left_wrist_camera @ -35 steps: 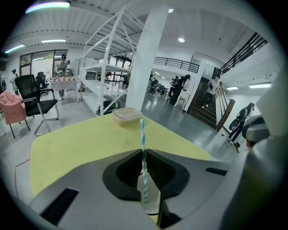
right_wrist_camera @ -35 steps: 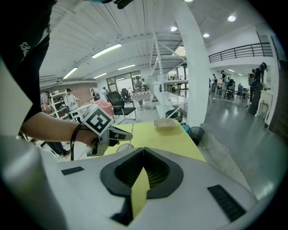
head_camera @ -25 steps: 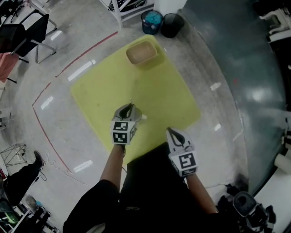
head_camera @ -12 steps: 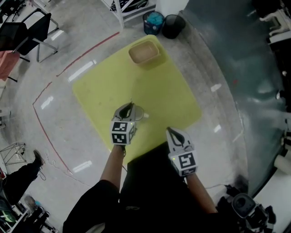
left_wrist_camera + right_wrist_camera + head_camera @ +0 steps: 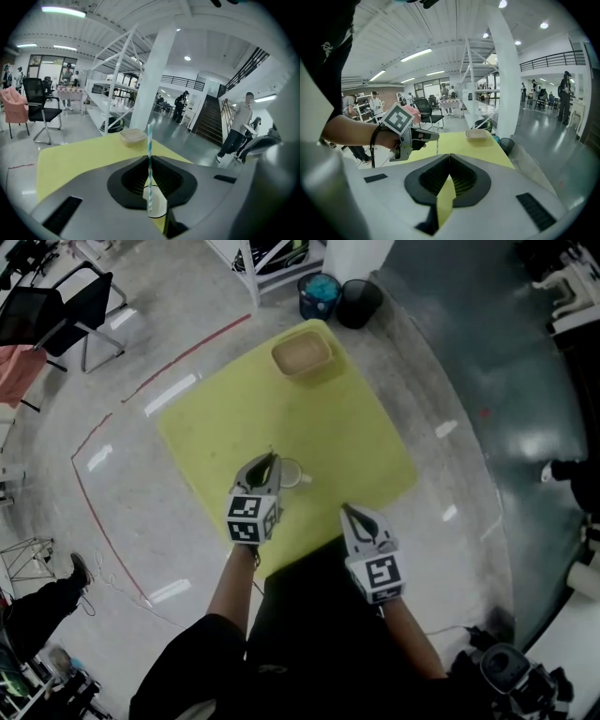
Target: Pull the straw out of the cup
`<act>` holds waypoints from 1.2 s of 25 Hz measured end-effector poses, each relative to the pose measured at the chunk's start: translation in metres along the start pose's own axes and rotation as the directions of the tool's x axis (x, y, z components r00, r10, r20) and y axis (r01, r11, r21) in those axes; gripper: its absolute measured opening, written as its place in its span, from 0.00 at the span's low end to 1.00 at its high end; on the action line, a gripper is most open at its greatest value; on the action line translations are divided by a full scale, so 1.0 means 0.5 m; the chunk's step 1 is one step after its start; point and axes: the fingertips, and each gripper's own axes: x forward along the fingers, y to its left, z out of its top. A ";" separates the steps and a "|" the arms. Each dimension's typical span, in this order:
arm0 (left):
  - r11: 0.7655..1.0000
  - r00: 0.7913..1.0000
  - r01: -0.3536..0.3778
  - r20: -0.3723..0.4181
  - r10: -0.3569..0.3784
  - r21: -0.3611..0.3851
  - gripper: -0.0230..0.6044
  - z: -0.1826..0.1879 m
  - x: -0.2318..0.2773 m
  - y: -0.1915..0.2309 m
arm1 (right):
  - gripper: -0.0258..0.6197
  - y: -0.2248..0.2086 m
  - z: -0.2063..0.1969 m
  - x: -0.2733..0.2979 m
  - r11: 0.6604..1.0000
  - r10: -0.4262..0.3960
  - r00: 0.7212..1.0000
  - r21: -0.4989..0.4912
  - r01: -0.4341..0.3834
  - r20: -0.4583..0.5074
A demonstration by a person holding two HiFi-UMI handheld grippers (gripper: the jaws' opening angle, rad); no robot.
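**Inspector:** Start at the left gripper. State of the jaws?

**Recorder:** Closed tight on the straw. The striped straw stands nearly upright in the pinch, with its upper part clear above the jaw tips.

**Inspector:** And its lower end?

**Recorder:** It hangs over the mouth of the white cup, which sits on the mat directly under the gripper. The view down through the jaws is narrow. The tip appears to be at or just inside the rim, but I cannot confirm that it is free.

**Inspector:** Any change over the last second?

**Recorder:** Yes. In the head view the left gripper has lifted, and the cup now shows more fully beside its jaws than before. The cup itself has stayed on the mat.

**Inspector:** Significance?

**Recorder:** In my judgement the pull is well along: the straw is rising with the gripper and the cup is not following. A little more upward travel should clear the rim.

**Inspector:** The other side?

**Recorder:** The right gripper has its jaws together with nothing between them. It is held near the person's body, well apart from the cup.

**Inspector:** Surroundings?

**Recorder:** A yellow mat on the floor, with a tan tray at its far corner.
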 end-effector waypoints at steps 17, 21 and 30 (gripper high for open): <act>0.999 0.994 0.026 0.107 -0.028 0.018 0.14 0.075 -0.099 -0.025 | 0.07 0.073 0.062 -0.035 1.000 -0.012 0.996 -0.025 0.014 0.087; 0.999 0.991 0.032 0.130 -0.034 0.020 0.14 0.088 -0.120 -0.038 | 0.07 0.083 0.068 -0.052 1.000 -0.020 0.994 -0.020 0.022 0.110; 0.999 0.984 -0.017 0.176 0.012 0.028 0.14 0.099 -0.156 -0.052 | 0.06 0.085 0.068 -0.060 0.998 0.017 0.993 -0.062 -0.010 0.115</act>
